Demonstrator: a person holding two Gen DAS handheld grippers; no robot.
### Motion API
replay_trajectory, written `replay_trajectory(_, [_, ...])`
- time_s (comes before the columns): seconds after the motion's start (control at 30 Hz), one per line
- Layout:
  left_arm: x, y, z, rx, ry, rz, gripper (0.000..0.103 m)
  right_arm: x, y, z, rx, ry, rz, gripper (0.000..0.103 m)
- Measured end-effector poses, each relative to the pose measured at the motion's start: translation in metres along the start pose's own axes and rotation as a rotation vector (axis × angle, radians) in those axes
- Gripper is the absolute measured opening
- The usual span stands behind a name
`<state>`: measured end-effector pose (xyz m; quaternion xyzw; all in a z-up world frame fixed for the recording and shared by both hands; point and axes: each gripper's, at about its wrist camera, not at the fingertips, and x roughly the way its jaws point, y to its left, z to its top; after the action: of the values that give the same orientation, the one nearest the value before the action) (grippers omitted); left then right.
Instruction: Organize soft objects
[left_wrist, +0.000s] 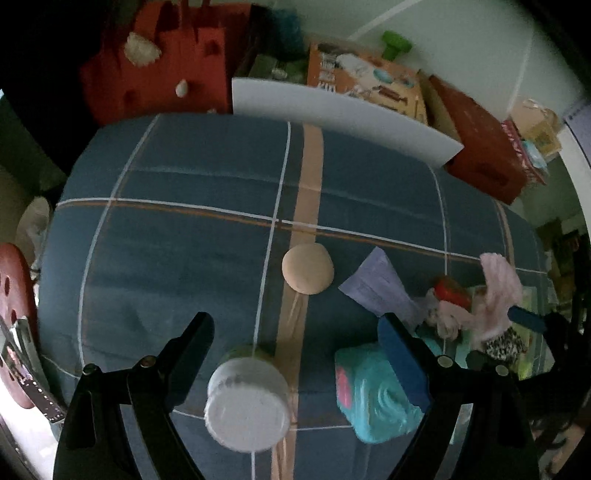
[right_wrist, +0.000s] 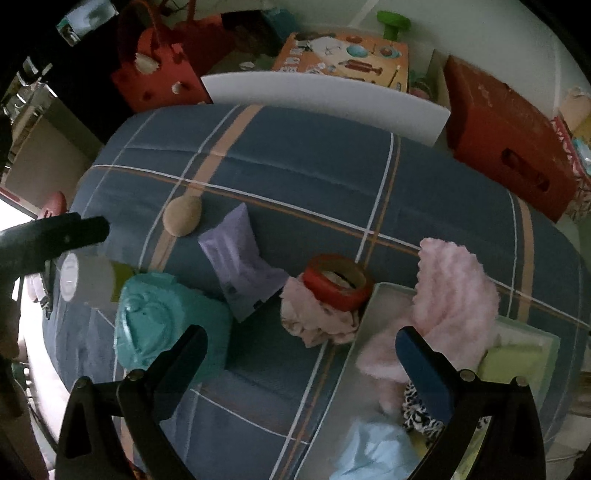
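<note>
While both hover over the bed, left gripper (left_wrist: 295, 350) and right gripper (right_wrist: 301, 354) gape wide, holding nothing

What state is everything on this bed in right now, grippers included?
Left gripper: open, above the jar.
Right gripper: open, empty.
White-lidded jar: on its side, lid on.
Tape roll: resting on crumpled pink cloth.
Fluffy pink cloth: draped over the tray's rim.
Teal pack: lying flat.
</note>
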<state>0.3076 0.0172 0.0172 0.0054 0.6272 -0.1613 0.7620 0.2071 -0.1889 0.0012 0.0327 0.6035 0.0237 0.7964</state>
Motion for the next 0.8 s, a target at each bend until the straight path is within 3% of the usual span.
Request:
replay_trajectory(0.1, [0.015, -0.001, 0.010, -0.041, 0.045, -0.025, 0.090, 0.008, -0.005, 0.002, -0.003, 0.011, 0.001, 0.102])
replay_trajectory(0.27, [0.036, -0.009, 0.026, -0.055, 0.062, 0.020, 0.090, 0.019, -0.010, 0.007, -0.011, 0.029, 0.015, 0.102])
replay_trajectory(0.57, [0.071, -0.011, 0.045, -0.109, 0.098, 0.047, 0.089, 0.033, -0.024, 0.026, 0.003, 0.043, 0.065, 0.086])
replay_trajectory(0.7, [0.088, -0.008, 0.051, -0.131, 0.123, 0.060, 0.080, 0.040, -0.029, 0.032, 0.001, 0.051, 0.087, 0.068])
replay_trajectory(0.8, [0.100, -0.007, 0.052, -0.144, 0.150, 0.065, 0.080, 0.047, -0.029, 0.036, -0.006, 0.063, 0.098, 0.066])
